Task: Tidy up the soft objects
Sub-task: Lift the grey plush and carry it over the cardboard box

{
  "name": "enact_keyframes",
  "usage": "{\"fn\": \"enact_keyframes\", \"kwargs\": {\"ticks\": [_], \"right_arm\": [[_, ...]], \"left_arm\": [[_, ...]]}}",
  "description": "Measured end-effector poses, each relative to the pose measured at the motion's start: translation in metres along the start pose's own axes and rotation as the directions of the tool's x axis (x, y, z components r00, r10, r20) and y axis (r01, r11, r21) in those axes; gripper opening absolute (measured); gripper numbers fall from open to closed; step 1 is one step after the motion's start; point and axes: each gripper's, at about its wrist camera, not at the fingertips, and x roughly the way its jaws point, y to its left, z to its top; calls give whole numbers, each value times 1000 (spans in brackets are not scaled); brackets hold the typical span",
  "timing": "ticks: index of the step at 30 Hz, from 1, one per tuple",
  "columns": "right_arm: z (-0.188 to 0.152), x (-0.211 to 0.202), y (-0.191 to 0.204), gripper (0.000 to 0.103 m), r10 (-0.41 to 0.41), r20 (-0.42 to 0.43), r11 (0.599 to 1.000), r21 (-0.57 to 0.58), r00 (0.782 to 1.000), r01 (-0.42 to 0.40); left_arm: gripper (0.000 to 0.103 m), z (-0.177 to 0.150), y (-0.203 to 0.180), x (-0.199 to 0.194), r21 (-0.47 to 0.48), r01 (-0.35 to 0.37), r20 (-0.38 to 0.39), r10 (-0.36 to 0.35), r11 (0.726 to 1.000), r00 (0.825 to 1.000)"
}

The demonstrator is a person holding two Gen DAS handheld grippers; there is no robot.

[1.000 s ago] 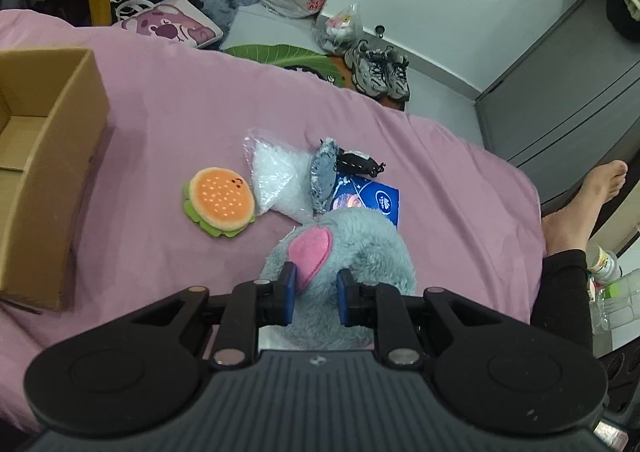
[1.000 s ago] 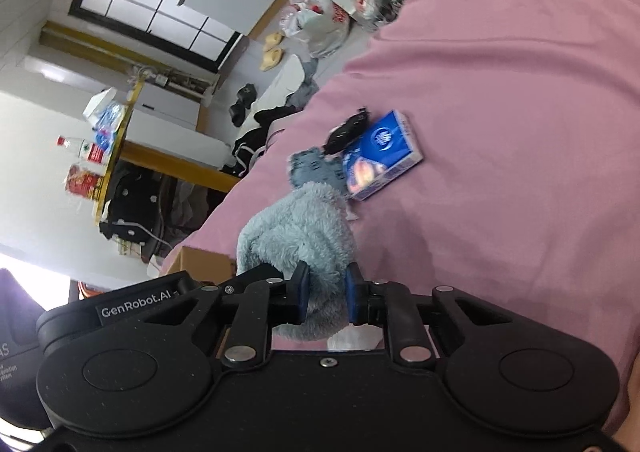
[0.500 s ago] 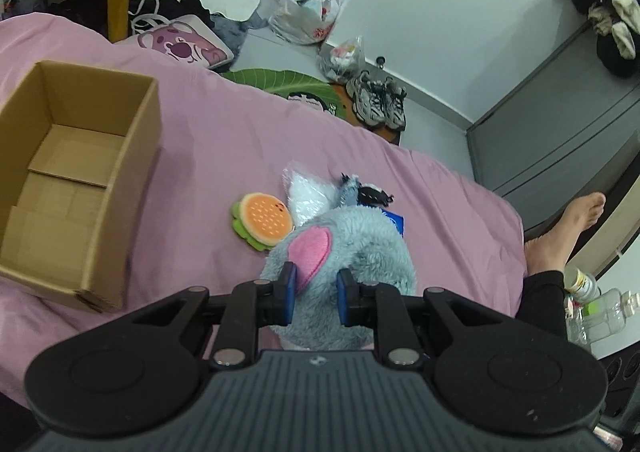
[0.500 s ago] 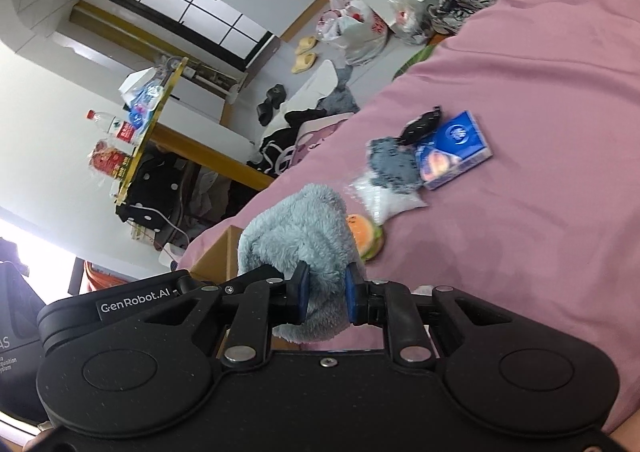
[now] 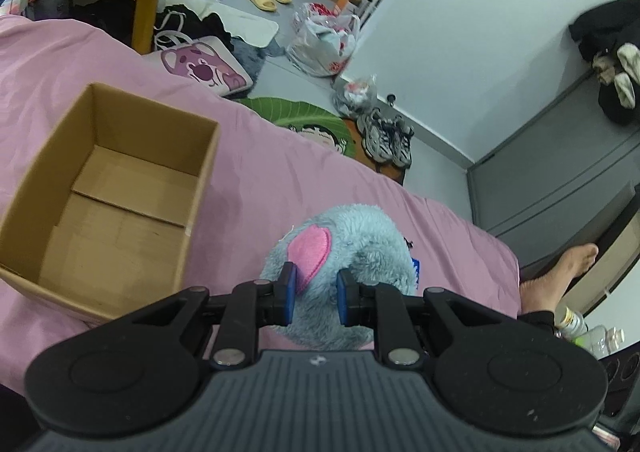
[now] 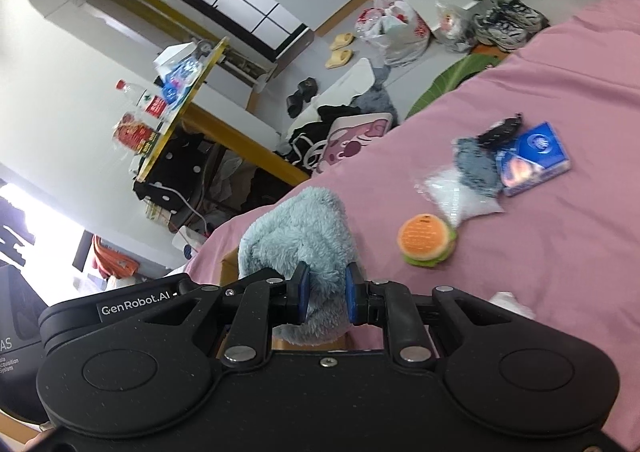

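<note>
Pink bedsheet [image 5: 280, 164] carries cardboard box [image 5: 108, 188]; sneakers [image 5: 386, 136] on floor beyond.

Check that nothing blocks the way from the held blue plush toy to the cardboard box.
Nothing visible does. The blue plush toy, held by the left gripper and right gripper, hangs above bare pink sheet beside the open cardboard box, which looks empty.

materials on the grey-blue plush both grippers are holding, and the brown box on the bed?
Fluffy grey-blue plush toy: long-pile synthetic fur, matte, the fibres standing out shaggy at the outline; its pink ear patch looks like smoother felt or short fleece. It bulges between the left gripper and right gripper, so probably soft-stuffed.

Open brown box: plain corrugated-looking cardboard, matte and unprinted, with folded bottom flaps showing.
</note>
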Motion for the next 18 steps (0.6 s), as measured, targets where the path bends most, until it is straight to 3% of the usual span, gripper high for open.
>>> {"fn": "enact_keyframes", "kwargs": {"ticks": [18], "right_arm": [[2,68,68,18,45,-64,997,-65,997,-50]], "left_arm": [[19,53,67,-23,-66,-40,65,44,997,997]]}}
